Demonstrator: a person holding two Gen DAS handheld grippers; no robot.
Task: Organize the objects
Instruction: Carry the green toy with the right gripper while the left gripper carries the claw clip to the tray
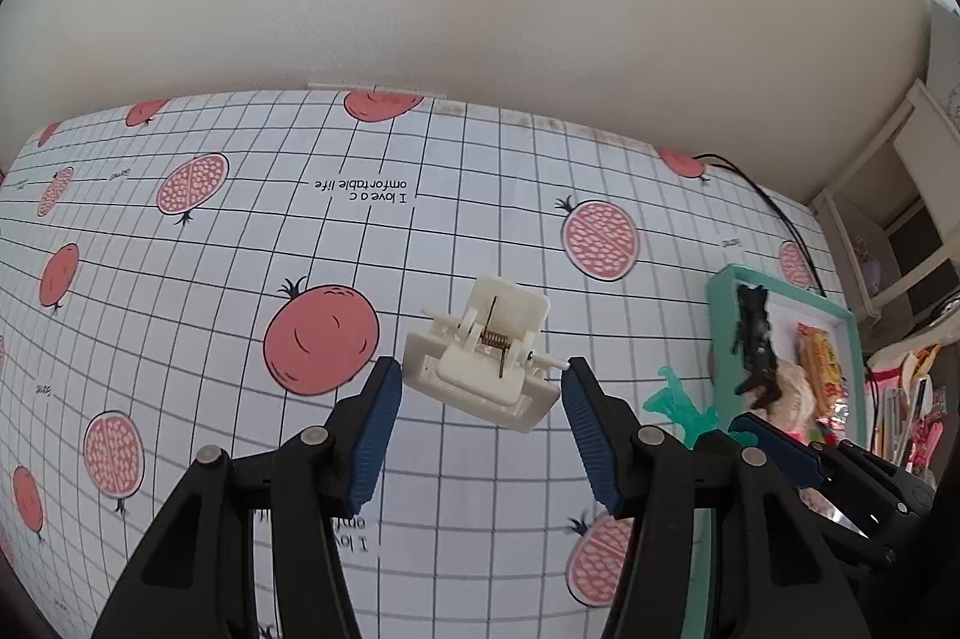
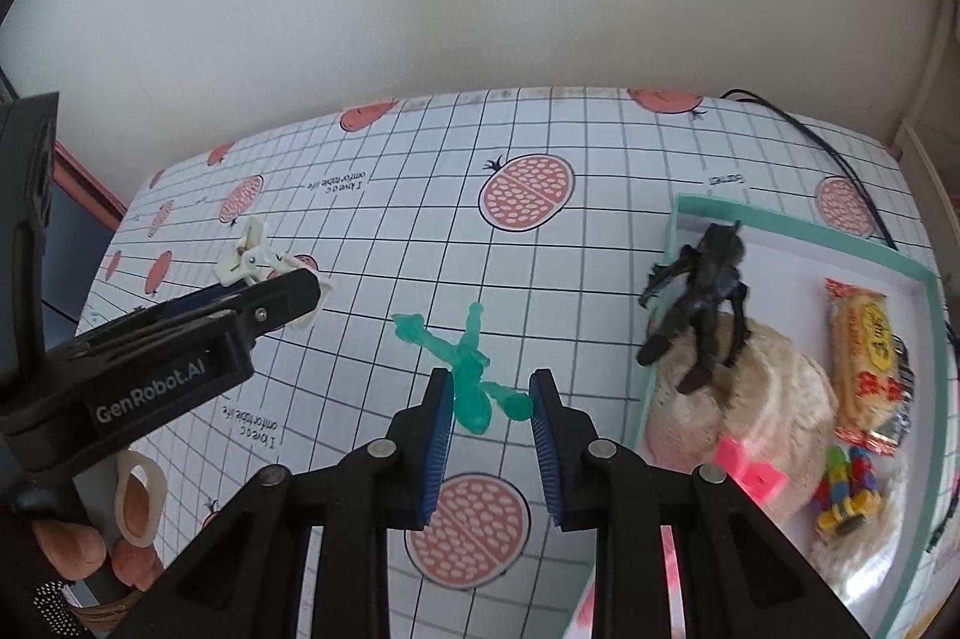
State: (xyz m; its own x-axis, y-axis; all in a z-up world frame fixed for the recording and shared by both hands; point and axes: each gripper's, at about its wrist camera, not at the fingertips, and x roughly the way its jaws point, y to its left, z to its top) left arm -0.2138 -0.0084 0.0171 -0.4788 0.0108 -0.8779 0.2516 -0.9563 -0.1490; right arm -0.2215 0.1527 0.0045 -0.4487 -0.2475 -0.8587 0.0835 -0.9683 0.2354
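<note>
Left gripper (image 1: 480, 387): spread wide, empty, pads flanking the white clip (image 1: 480, 360) on the tablecloth (image 1: 240, 231).
Right gripper (image 2: 489, 414): parted, empty, straddling the green figure (image 2: 471, 369), left of the teal tray (image 2: 657, 339).
Doing it well: probably centre each item before squeezing.
Right view only: tray contents, including the black figure (image 2: 702, 303); a hand (image 2: 78, 549) holding the left gripper.
</note>
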